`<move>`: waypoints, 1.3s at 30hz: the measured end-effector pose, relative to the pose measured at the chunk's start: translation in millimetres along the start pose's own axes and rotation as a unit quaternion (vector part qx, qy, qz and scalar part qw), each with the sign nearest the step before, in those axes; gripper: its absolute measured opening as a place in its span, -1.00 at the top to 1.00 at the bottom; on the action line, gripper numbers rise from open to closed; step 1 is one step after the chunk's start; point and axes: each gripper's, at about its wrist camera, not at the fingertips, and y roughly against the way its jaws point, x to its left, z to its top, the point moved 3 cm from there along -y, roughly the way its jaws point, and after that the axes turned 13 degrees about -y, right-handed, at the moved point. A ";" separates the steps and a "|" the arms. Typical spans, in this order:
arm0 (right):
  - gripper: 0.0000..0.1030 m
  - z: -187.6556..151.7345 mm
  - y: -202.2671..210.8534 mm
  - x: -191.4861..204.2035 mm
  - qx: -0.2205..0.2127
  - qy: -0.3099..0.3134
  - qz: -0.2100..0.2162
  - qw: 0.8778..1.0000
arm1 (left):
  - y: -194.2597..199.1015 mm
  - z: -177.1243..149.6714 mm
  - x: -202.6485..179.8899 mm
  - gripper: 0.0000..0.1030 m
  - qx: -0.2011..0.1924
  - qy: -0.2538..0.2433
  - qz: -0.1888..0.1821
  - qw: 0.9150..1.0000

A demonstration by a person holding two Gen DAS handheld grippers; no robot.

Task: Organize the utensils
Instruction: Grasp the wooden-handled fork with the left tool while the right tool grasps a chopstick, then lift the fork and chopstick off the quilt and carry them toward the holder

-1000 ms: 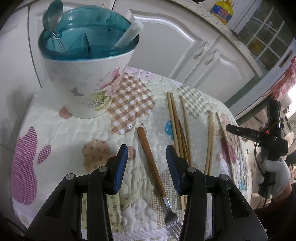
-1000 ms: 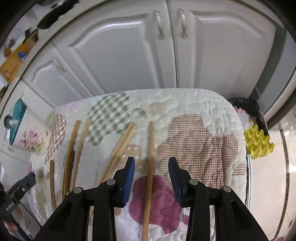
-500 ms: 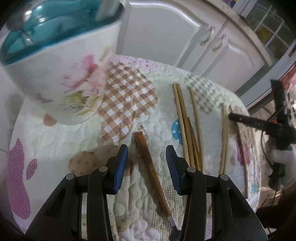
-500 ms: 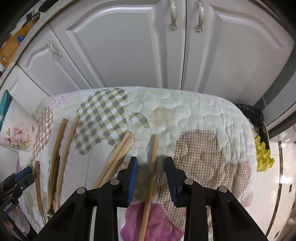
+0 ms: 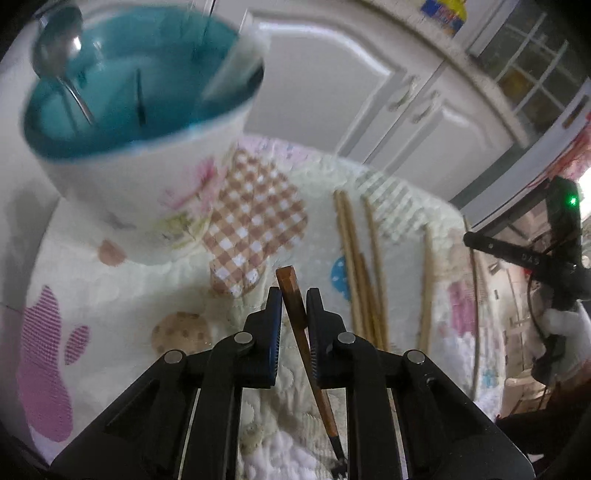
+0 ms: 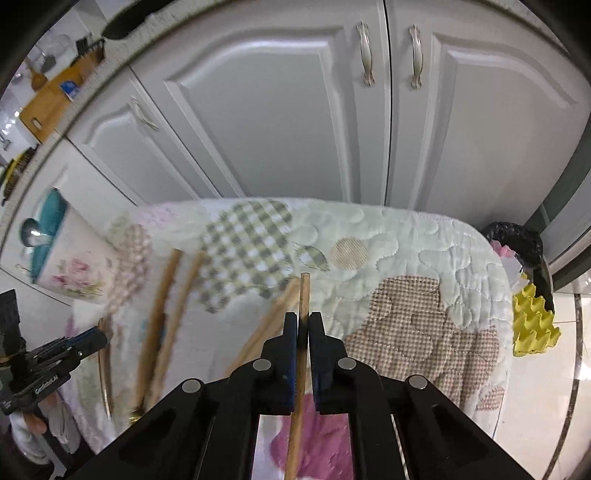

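The left hand-held gripper (image 6: 86,341) reads "GenRobot.AI".

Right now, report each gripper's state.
Left gripper: shut on brown wooden-handled fork.
Right gripper: shut on pale wooden chopstick.

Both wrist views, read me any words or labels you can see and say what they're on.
"GenRobot.AI", roughly: white lettering on the left tongs body, right wrist view; small, partly uncertain.
"DAS": on the right tongs arm, left wrist view.
Yellow bottle label: blurred, unreadable.
Blue tag on the wooden block: too small to read.
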 end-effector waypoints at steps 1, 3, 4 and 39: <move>0.90 -0.5 9.5 1.1 -0.006 0.001 0.012 1.000 | 6.9 1.2 -1.6 0.77 -0.006 -0.002 -0.002 1.000; 0.90 -2.2 25.1 3.6 -0.016 0.001 0.027 1.000 | 24.0 1.7 -7.4 0.78 -0.022 -0.009 -0.009 1.000; 0.90 -3.6 31.4 4.6 -0.022 0.002 0.031 0.999 | 30.9 1.8 -10.4 0.79 -0.029 -0.013 -0.012 0.999; 0.90 -20.0 195.1 123.0 -0.181 0.099 0.133 0.969 | 220.5 18.9 -29.9 0.83 -0.189 -0.092 -0.012 0.978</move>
